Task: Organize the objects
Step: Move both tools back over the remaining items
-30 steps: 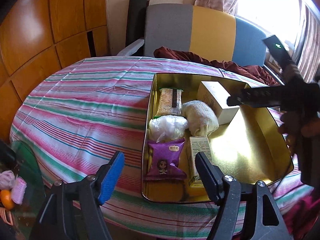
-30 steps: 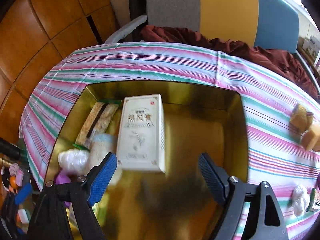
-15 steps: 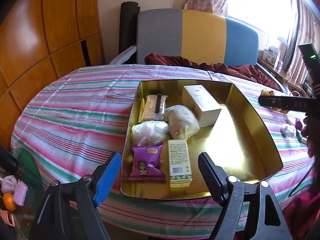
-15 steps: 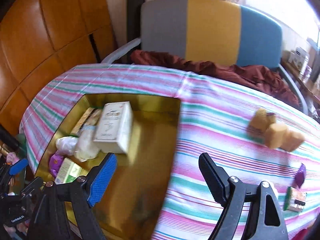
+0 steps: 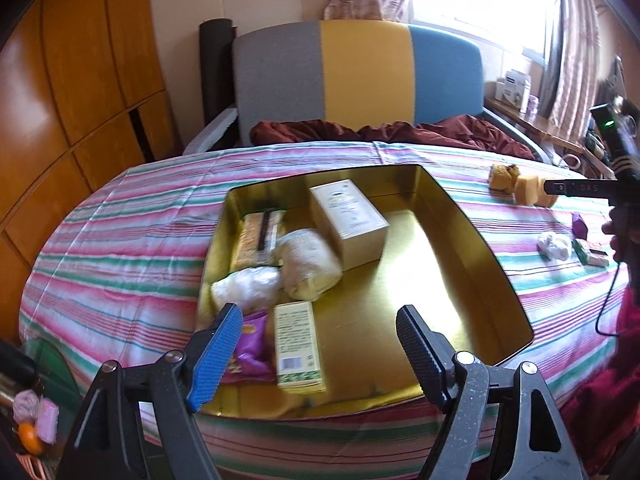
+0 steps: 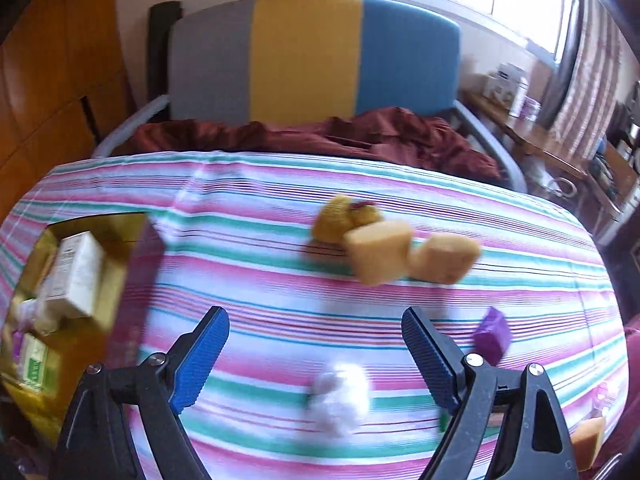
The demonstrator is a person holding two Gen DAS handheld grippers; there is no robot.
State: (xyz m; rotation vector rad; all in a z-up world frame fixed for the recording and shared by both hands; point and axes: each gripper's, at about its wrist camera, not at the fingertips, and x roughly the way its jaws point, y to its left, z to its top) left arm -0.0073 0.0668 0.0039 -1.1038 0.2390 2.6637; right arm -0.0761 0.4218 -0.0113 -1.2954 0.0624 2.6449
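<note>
A gold tin tray (image 5: 472,240) sits on the striped tablecloth and holds a cream box (image 5: 348,222), a pale wrapped roll (image 5: 308,262), a white bag (image 5: 244,286), a green-yellow box (image 5: 298,344), a purple packet (image 5: 250,350) and a snack bar (image 5: 258,236). My left gripper (image 5: 320,344) is open and empty over the tray's near edge. My right gripper (image 6: 316,352) is open and empty above the cloth to the right of the tray (image 6: 120,280). Beyond it lie yellow sponge blocks (image 6: 380,256), a white bag (image 6: 340,398) and a purple packet (image 6: 492,334).
A grey, yellow and blue chair (image 5: 360,76) with maroon cloth (image 5: 380,132) stands behind the table. Wooden panels (image 5: 60,100) line the left wall. A small green box (image 5: 592,254) lies near the table's right edge. A cluttered side table (image 6: 560,152) stands at the right.
My right gripper has swung right, away from the tray and the cream box, to over the loose items on the cloth. My left gripper has pulled back and risen slightly.
</note>
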